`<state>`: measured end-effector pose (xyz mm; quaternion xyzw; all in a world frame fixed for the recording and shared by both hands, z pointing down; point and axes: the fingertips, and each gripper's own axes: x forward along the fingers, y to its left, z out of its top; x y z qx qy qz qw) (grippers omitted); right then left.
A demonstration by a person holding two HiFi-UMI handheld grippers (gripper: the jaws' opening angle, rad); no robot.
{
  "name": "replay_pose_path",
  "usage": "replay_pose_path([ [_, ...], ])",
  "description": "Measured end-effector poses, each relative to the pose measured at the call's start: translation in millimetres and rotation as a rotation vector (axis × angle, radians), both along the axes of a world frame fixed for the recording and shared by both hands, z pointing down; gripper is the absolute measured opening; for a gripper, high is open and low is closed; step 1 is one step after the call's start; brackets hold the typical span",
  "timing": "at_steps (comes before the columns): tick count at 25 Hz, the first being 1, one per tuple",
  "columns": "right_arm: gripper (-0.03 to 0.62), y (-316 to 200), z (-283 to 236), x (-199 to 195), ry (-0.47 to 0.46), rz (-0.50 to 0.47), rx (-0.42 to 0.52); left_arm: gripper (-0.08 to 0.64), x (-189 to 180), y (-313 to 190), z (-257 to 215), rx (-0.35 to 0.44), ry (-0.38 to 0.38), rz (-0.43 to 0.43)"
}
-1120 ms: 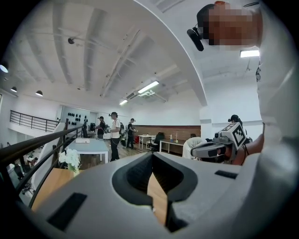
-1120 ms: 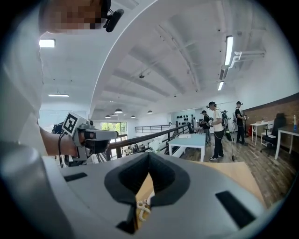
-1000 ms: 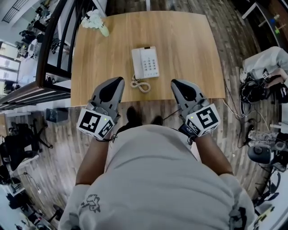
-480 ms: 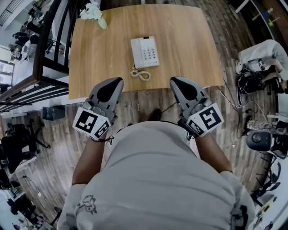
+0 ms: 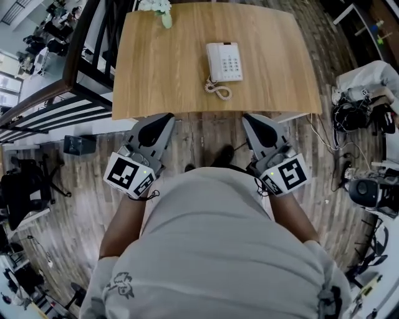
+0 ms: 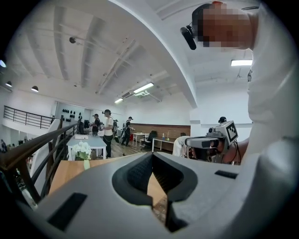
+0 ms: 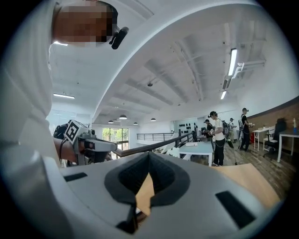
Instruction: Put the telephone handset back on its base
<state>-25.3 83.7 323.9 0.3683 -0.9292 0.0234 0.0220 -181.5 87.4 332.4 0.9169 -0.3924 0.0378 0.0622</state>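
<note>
A white telephone [image 5: 224,61] sits on the wooden table [image 5: 156,75], right of its middle. Its handset [image 5: 214,62] seems to lie along the base's left side, and the coiled cord [image 5: 218,91] curls in front of it. My left gripper [image 5: 167,116] and right gripper [image 5: 248,116] are level side by side at the table's front edge, over the floor and well short of the phone. Both are shut with nothing between the jaws, as the left gripper view [image 6: 152,155] and the right gripper view [image 7: 148,154] show. Neither of these two views shows the phone.
A small vase of white flowers [image 5: 161,9] stands at the table's far left corner. A dark railing [image 5: 78,68] runs along the left of the table. Cables and equipment [image 5: 358,118] lie on the floor at the right. People stand far off [image 6: 108,128].
Both grippers have drawn back from over the table's front part to its edge. The table and phone have shifted right and further away in the head view. The jaws stay shut.
</note>
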Motion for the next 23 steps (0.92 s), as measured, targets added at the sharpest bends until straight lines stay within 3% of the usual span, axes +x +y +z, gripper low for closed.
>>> replay_pose_path([
  [13,0.006,61.1,0.2,-43.8,0.007,0.046,-0.002,0.006,-45.2,51.8,0.2,0.009,0.046,0.027],
  [23,0.006,69.5,-6.1,-49.6,0.011,0.055,0.004,0.006,-45.6,56.4,1.7,0.005,0.052,0.054],
])
